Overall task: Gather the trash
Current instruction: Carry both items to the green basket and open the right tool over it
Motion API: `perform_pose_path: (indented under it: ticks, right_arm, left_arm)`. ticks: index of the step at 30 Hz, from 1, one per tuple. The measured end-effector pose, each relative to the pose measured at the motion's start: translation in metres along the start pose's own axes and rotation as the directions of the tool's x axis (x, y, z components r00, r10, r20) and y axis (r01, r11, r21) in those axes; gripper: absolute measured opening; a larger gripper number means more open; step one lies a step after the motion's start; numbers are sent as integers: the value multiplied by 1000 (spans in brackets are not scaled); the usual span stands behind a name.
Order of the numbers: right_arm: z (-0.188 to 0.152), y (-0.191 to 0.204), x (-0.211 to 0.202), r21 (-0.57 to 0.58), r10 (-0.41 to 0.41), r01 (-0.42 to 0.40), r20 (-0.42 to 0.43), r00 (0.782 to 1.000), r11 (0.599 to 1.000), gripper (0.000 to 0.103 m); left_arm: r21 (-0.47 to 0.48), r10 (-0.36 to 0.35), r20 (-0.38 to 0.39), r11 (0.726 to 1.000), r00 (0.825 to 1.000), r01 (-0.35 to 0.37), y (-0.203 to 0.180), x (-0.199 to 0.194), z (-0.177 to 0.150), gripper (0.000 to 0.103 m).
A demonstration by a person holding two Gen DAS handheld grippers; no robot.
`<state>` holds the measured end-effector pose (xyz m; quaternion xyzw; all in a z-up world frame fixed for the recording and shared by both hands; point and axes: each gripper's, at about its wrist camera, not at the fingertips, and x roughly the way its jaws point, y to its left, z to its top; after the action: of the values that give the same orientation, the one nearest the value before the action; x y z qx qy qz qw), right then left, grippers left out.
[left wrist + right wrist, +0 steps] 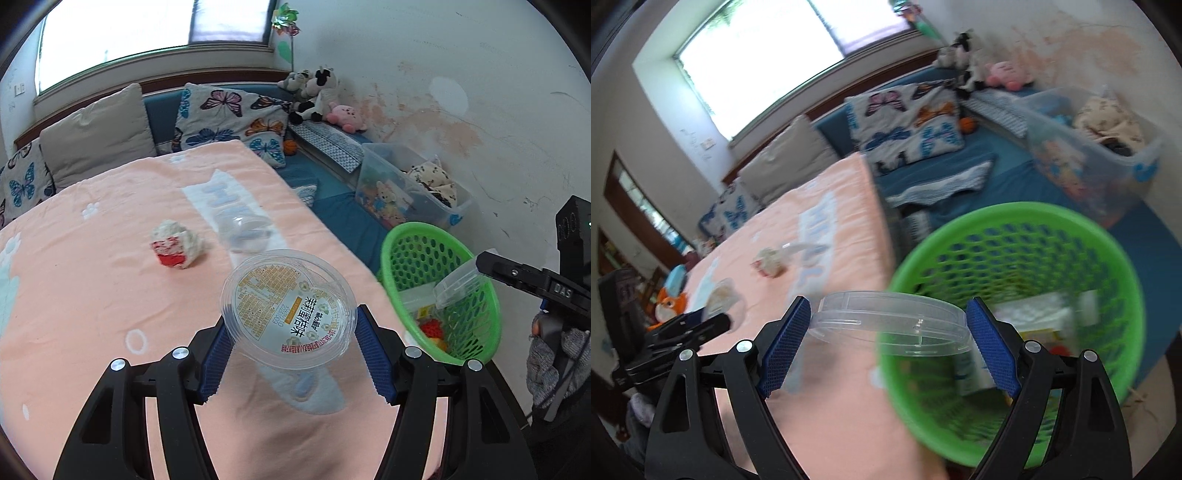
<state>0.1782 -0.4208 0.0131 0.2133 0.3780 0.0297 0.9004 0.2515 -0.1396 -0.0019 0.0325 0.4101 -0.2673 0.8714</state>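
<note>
My left gripper (291, 350) is shut on a clear plastic cup with a printed seal (288, 306), held above the pink table cloth (92, 295). My right gripper (888, 343) is shut on a clear plastic lid (890, 321), held over the near rim of the green basket (1034, 221). In the left wrist view the right gripper (484, 264) holds the lid (458, 282) over the basket (402, 236), which holds several pieces of trash. A crumpled white and red wrapper (175, 245) and a clear plastic piece (243, 232) lie on the cloth.
The basket stands off the table's right edge. A blue sofa (332, 206) with butterfly cushions (229, 118) lies behind, with a clear storage box of toys (406, 184) and plush toys (314, 92) by the wall. An orange plush toy (666, 302) sits left of the table.
</note>
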Motion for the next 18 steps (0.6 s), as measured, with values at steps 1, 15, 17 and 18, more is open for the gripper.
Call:
perform_pose_path:
  ticks: [1,15,17,18]
  right_arm:
    - [0,-6,-1,2,-17,17,3,1000,1000,86]
    - [-4,-63,11,66,-151,152,-13,988,986,88]
    - [-5,-64,7,64,-156,157,-9,988,986,88]
    - [-6,-64,4,61,-162,162,-5,987,985,88]
  left_arm:
    - [4,-8,-3,1000,1000,8,-5,2,1,62]
    - [73,-63,-29,995,998,65,-57,18,6,62]
    - [79,-69,-35,994,997,72,-62,22,8,62]
    - [82,-73,-39,994,997,76,-66,24,9,62]
